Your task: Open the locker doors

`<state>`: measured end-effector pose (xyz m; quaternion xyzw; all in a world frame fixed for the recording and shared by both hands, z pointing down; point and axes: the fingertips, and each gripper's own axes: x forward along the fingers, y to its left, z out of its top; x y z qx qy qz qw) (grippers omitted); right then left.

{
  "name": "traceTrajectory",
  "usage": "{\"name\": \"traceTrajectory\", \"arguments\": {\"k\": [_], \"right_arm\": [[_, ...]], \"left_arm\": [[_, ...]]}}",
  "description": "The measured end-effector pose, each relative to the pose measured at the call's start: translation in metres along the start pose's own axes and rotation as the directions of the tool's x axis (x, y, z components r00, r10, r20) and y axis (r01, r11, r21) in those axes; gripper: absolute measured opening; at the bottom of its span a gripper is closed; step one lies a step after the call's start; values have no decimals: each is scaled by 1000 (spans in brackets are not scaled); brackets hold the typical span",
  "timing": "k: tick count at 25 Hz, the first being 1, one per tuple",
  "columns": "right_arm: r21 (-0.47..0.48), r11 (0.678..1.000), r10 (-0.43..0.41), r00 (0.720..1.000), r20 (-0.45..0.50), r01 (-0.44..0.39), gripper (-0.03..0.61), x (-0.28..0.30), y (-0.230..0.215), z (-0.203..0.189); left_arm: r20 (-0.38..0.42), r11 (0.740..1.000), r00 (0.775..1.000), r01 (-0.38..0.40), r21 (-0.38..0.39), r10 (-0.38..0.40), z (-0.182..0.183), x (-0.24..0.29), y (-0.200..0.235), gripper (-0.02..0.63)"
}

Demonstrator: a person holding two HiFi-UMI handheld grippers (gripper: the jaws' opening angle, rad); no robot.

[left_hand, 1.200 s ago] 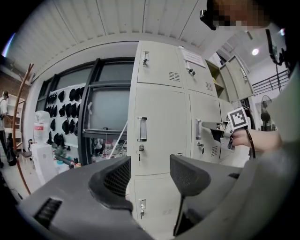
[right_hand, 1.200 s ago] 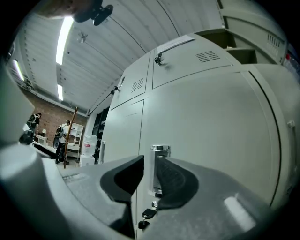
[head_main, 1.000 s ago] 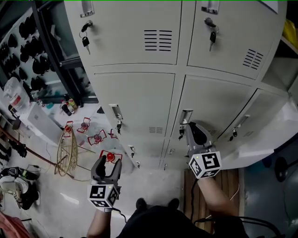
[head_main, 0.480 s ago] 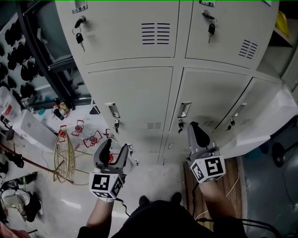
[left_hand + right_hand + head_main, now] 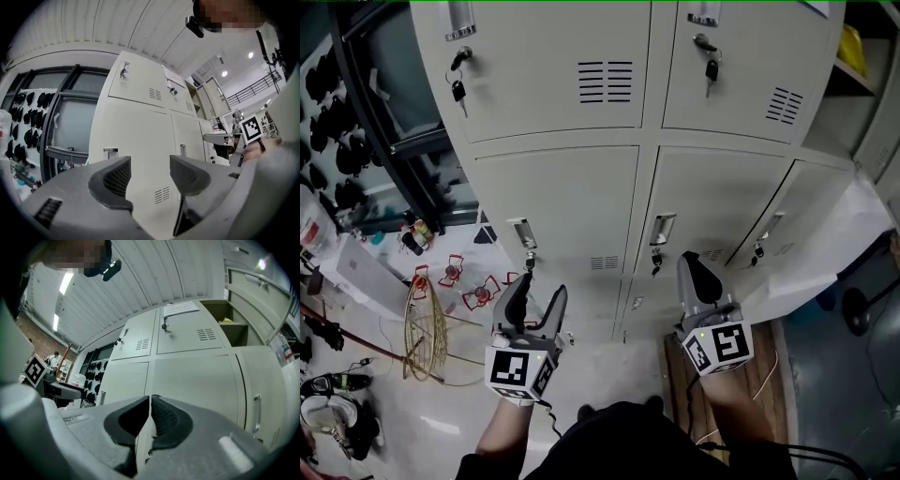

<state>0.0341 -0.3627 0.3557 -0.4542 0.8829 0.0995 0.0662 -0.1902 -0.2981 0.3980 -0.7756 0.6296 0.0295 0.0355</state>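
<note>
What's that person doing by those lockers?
A person stands facing the grey lockers, holding a gripper in each hand. The left gripper is open and empty; the right gripper is shut on nothing. Neither touches a door, and the two doors just ahead are closed.

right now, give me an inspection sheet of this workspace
surface: pale floor; wooden boards on the right
job's things: lockers, left and middle doors closed; keys hang in the upper locks; top right compartment open
clutter: wire coil and red items on the floor at left
grippers: left gripper open, empty; right gripper shut, empty; both off the doors
cables: black lead below the left gripper
surroundings: dark-framed glass; black items hung on a wall at left
</note>
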Motion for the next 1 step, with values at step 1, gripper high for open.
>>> {"name": "traceTrajectory", "arguments": {"k": [1], "right_arm": [[-1, 1000, 1, 1000, -1, -1, 14, 0, 0, 0]], "left_arm": [[7, 1000, 1000, -3, 10, 3, 0, 0, 2, 256]]}}
